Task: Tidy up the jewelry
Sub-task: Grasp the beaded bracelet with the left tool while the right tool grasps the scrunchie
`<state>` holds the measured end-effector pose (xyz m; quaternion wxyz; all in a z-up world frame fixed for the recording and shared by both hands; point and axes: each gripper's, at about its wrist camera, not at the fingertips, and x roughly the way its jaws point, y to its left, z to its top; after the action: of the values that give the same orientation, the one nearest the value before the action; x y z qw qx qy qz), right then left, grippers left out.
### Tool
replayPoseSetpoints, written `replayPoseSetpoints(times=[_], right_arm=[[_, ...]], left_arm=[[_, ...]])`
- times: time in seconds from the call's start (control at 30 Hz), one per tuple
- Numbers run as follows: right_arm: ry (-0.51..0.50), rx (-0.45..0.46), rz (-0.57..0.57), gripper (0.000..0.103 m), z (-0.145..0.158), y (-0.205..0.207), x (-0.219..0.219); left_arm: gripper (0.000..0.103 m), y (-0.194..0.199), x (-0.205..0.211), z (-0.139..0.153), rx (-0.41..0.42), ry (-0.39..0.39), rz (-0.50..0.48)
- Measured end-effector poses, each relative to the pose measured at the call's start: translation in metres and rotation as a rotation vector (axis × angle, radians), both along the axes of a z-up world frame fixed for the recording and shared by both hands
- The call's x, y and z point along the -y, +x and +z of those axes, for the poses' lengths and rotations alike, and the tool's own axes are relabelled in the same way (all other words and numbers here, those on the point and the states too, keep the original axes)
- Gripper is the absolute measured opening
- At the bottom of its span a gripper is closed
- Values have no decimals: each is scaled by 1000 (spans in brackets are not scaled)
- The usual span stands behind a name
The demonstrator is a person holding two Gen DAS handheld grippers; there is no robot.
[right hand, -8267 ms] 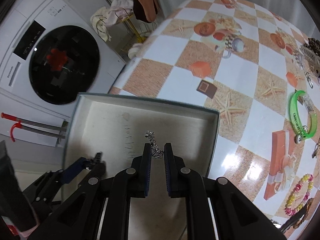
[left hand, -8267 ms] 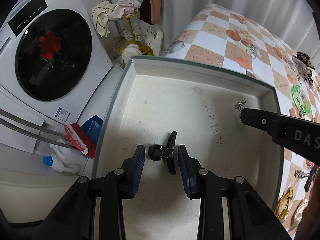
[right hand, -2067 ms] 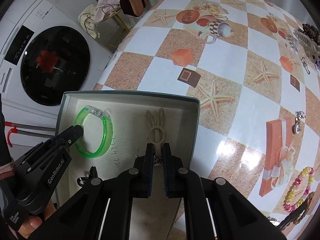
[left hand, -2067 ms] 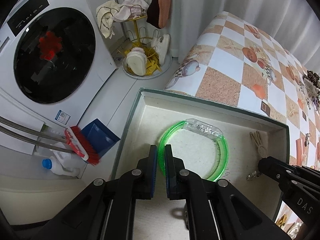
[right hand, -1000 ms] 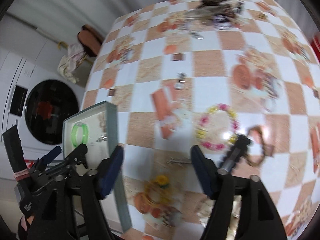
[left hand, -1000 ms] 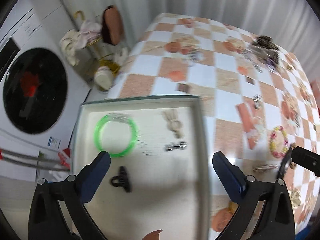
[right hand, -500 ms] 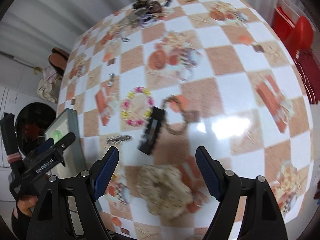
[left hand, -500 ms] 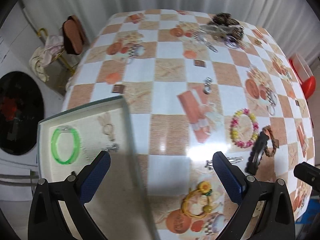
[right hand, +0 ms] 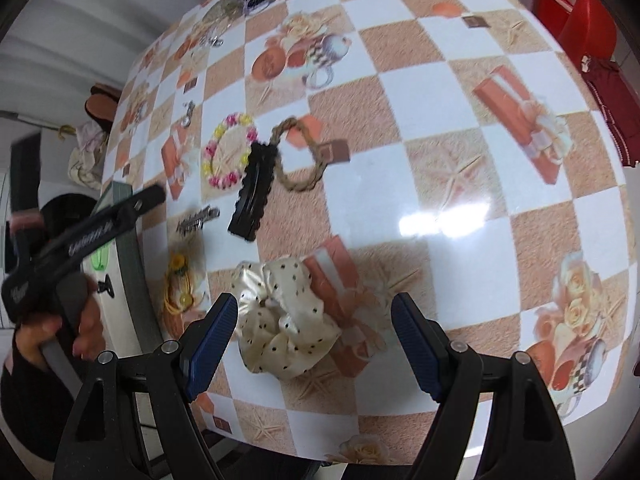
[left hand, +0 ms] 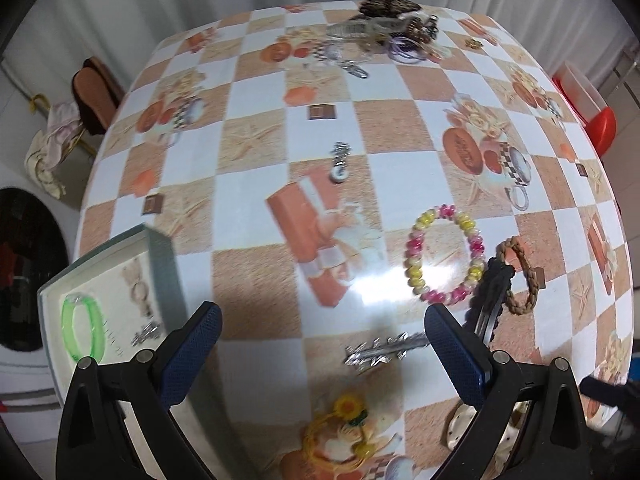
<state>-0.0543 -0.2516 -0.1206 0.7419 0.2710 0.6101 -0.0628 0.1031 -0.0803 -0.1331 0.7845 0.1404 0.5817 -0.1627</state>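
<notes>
Left tongs (left hand: pixel 320 344) spread wide, tilted steeply down over silver hair clip (left hand: pixel 384 353), right tongs (right hand: pixel 316 332) likewise apart above dotted scrunchie (right hand: pixel 284 320), both empty

Bright, even indoor light. White glare sits on the glossy table (left hand: pixel 376 284), seen again in the right view. Fisheye bending curves the edges, corners go black. Slight motion blur softens the tray (left hand: pixel 160 264) and left tool (right hand: pixel 116 216).

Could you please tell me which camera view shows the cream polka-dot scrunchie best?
The right wrist view: the cream polka-dot scrunchie lies whole and unobstructed on the tablecloth, just ahead of the open right gripper. The left wrist view shows only a dotted sliver of it, mostly hidden behind that gripper's own finger.
</notes>
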Motion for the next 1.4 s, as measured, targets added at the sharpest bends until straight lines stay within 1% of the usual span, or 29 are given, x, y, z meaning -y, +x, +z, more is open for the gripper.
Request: replayPoseSetpoints(times=[0.07, 0.1, 0.13, 0.27, 0.4, 0.43, 0.47, 0.5, 0.67, 0.83, 0.9, 0.93, 0.97, 1.0, 1.03, 1.07, 1.1, 1.17, 1.2, 1.23, 1.27, 1.4], right_arm=[[12, -4, 19, 82, -4, 1, -5], [15, -6, 34, 82, -6, 1, -9], [14, -6, 46, 82, -7, 2, -11], [-7, -3, 107, 82, -11, 6, -25], [-51, -1, 175, 82, -15, 13, -38], [-67, -4, 195, 82, -17, 14, -42], [-81, -7, 210, 82, -18, 15, -45], [-99, -10, 230, 82, -21, 17, -50], [-178, -31, 302, 82, -34, 23, -67], [-276, -22, 364, 81, -36, 27, -82], [-297, -24, 375, 81, -37, 27, -85], [-301, -24, 375, 80, -37, 27, -86], [-309, -25, 374, 75, -37, 28, -87], [-322, -26, 372, 72, -37, 27, -89], [-333, -26, 367, 65, -36, 27, -90], [-337, -25, 359, 59, -35, 27, -91], [-336, -24, 353, 56, -35, 27, -91], [-330, -23, 334, 39, -33, 27, -88], [-325, -22, 328, 33, -32, 27, -81], [-309, -21, 315, 24, -32, 28, -77], [-293, -19, 300, 20, -31, 29, -73], [-209, 24, 221, 16, -19, 27, -52]], left_arm=[[102, 3, 8, -3, -2, -2, -14], [94, 4, 12, -6, -3, 1, -21], [93, 6, 15, -8, -7, 7, -24], [93, 12, 27, -17, -24, -1, -34], [92, 14, 41, -25, -28, -7, -63], [90, 15, 44, -27, -30, -8, -69], [81, 16, 47, -30, -34, -6, -75], [78, 18, 50, -34, -48, -1, -81], [78, 20, 57, -38, -51, -14, -87], [64, 15, 66, -35, -48, -22, -117], [56, 14, 71, -35, -49, -23, -127], [52, 12, 74, -34, -51, -28, -134], [45, 11, 74, -33, -53, -31, -140], [38, 9, 76, -33, -51, -31, -147], [35, 7, 78, -32, -52, -32, -154], [27, 6, 78, -32, -53, -33, -158], [13, 6, 78, -31, -53, -35, -160], [13, 5, 76, -31, -66, -50, -155], [13, 5, 74, -30, -73, -59, -148], [13, 5, 71, -29, -78, -70, -139], [13, 5, 68, -27, -78, -80, -129], [13, 5, 55, -16, -73, -117, -105]])
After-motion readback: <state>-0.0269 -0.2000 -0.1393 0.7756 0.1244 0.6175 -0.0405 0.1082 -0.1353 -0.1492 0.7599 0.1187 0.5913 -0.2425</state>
